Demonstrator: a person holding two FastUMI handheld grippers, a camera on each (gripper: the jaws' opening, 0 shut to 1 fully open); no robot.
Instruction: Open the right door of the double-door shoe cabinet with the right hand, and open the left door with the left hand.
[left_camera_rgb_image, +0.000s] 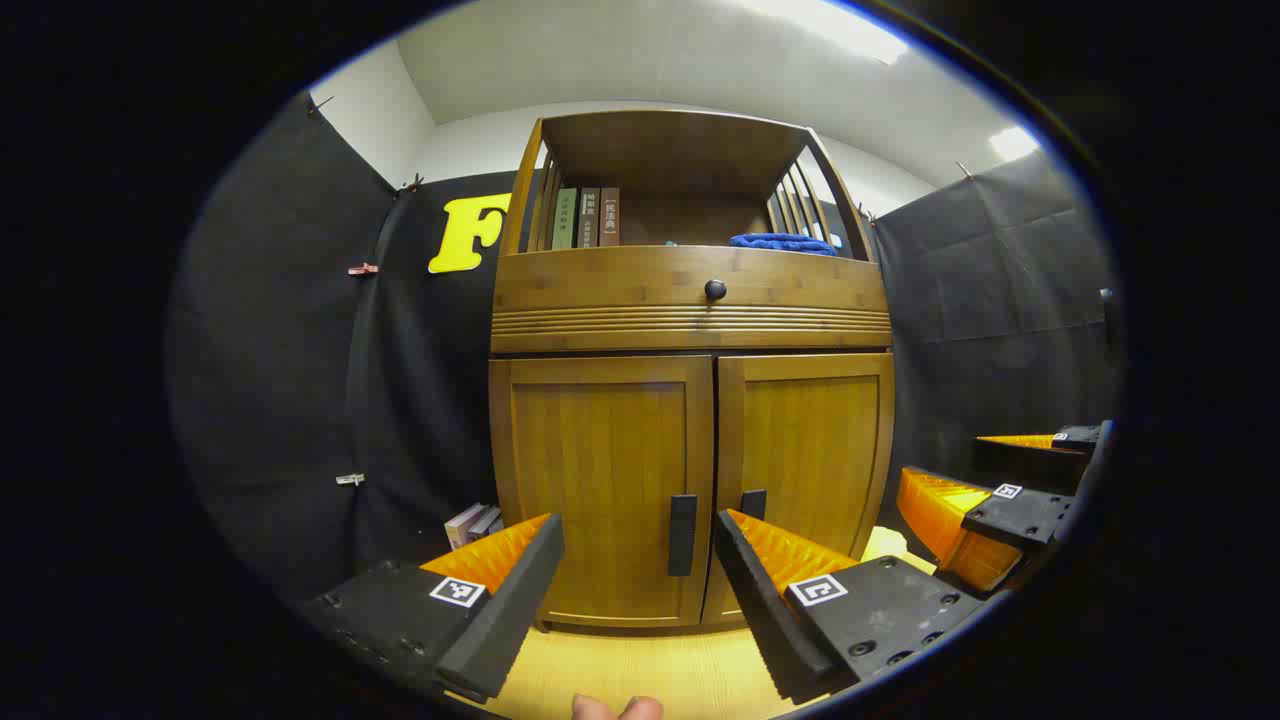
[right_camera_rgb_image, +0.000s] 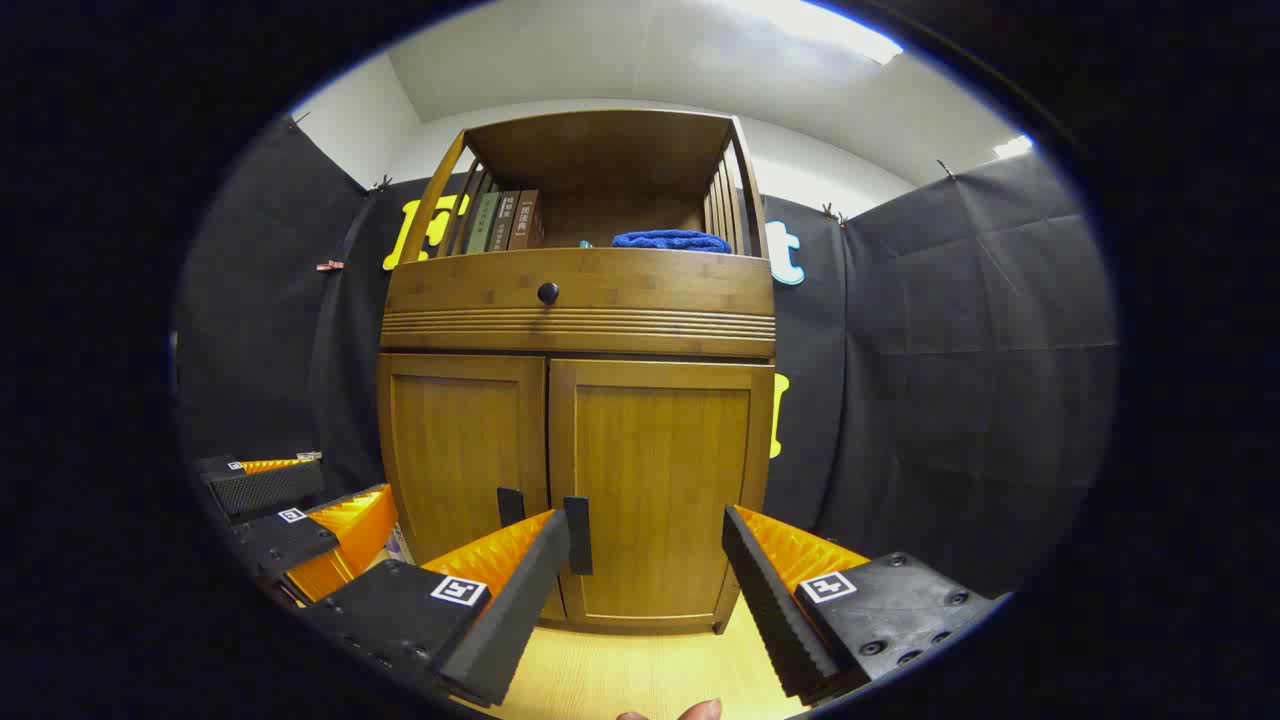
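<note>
I am holding both doors (left_camera_rgb_image: 600, 480) in sight, shut; my left hand-held gripper (left_camera_rgb_image: 640, 560) and right hand-held gripper (right_camera_rgb_image: 645, 555) are hanging released, the handles (right_camera_rgb_image: 577, 535) at twelve o'clock.

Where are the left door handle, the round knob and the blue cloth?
left door handle (left_camera_rgb_image: 682, 534), left gripper view, middle of the bar.
round knob (left_camera_rgb_image: 715, 290), left gripper view, its front.
blue cloth (right_camera_rgb_image: 670, 241), right gripper view, top fold.

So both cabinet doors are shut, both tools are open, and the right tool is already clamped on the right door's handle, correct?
Not quite. In the right gripper view the right tool is open and short of the right handle, gripping nothing. Both doors are shut, and the left tool is open too.
</note>
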